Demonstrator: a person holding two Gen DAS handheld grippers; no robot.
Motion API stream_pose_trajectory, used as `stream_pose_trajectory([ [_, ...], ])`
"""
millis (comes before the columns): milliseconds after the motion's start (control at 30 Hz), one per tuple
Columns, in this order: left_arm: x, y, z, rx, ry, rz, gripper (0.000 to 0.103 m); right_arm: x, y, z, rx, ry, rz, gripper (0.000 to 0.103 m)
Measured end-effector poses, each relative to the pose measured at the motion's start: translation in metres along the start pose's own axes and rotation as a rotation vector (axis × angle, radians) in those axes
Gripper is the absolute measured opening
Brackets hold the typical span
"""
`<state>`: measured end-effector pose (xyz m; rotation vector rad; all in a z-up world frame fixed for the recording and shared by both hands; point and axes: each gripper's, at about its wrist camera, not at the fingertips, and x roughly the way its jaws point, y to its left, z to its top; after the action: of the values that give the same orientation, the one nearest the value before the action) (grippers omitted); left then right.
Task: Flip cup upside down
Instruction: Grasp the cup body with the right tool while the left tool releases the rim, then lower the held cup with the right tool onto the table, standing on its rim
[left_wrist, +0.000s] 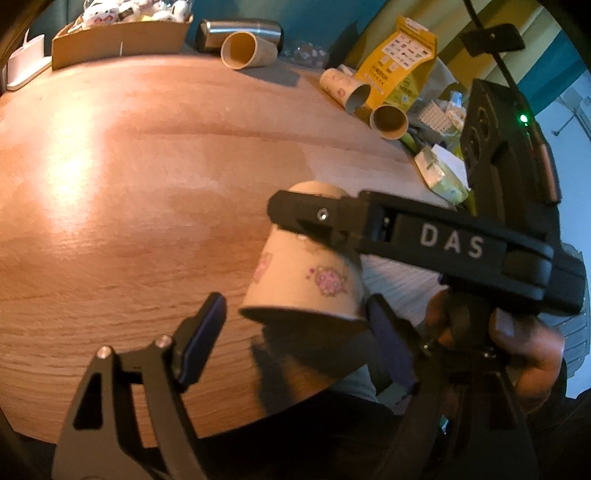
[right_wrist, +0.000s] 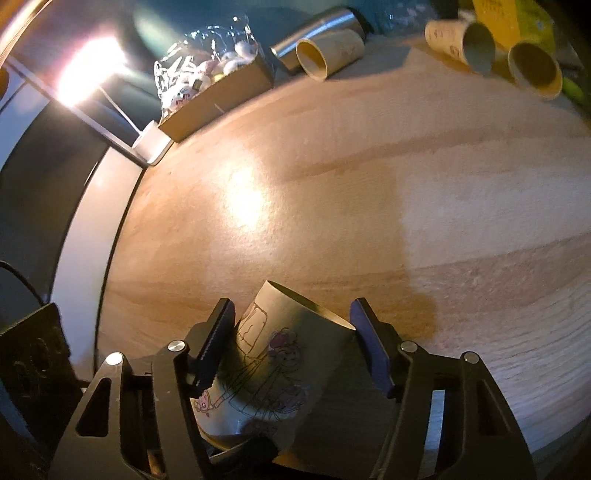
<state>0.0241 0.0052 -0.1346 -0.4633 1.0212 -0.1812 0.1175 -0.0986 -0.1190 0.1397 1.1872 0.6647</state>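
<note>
A white paper cup with pink cartoon prints (left_wrist: 299, 266) is held above the wooden table (left_wrist: 129, 166), mouth down in the left wrist view. The right gripper (left_wrist: 314, 221) reaches in from the right and is shut on it near its base. In the right wrist view the cup (right_wrist: 273, 354) lies tilted between the right gripper's (right_wrist: 291, 325) fingers, rim pointing away. My left gripper (left_wrist: 295, 325) is open just below the cup; its left finger (left_wrist: 201, 339) stands apart from the cup and its right finger (left_wrist: 388, 332) is close by the rim.
At the table's far edge lie three paper cups on their sides (left_wrist: 245, 50) (left_wrist: 345, 90) (left_wrist: 389, 120), a steel flask (left_wrist: 240, 31), a cardboard box (left_wrist: 118, 40), a yellow bag (left_wrist: 402, 62) and small packets (left_wrist: 441, 173). A white tray (left_wrist: 26, 66) sits far left.
</note>
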Motion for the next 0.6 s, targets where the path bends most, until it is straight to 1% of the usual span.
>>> stream_pose_trajectory([
  [100, -0.003, 0.002, -0.002, -0.003, -0.005, -0.007, 0.080, -0.005, 0.002, 0.001, -0.035, -0.040, -0.034, 0.067],
  [200, -0.007, 0.003, -0.004, -0.003, -0.013, -0.006, 0.080, -0.014, 0.008, 0.000, -0.101, -0.111, -0.097, 0.067],
  [267, -0.011, 0.006, -0.005, -0.008, -0.023, 0.011, 0.080, -0.019, 0.012, 0.000, -0.154, -0.178, -0.180, 0.067],
  [333, -0.015, 0.010, -0.007, -0.019, -0.031, 0.016, 0.080, -0.022, 0.011, -0.001, -0.180, -0.225, -0.228, 0.066],
  [367, -0.016, 0.012, -0.008, -0.024, -0.035, 0.021, 0.080, -0.025, 0.009, -0.001, -0.199, -0.264, -0.267, 0.066],
  [467, -0.021, 0.023, -0.013, -0.049, -0.039, 0.034, 0.080, -0.030, 0.005, -0.008, -0.255, -0.356, -0.365, 0.065],
  [533, -0.022, 0.028, -0.014, -0.062, -0.044, 0.041, 0.080, -0.032, 0.004, -0.014, -0.290, -0.410, -0.415, 0.065],
  [567, -0.022, 0.030, -0.015, -0.064, -0.046, 0.043, 0.080, -0.033, 0.005, -0.019, -0.317, -0.449, -0.456, 0.065],
  [600, -0.023, 0.031, -0.016, -0.066, -0.050, 0.045, 0.080, -0.034, 0.005, -0.022, -0.333, -0.472, -0.477, 0.065],
])
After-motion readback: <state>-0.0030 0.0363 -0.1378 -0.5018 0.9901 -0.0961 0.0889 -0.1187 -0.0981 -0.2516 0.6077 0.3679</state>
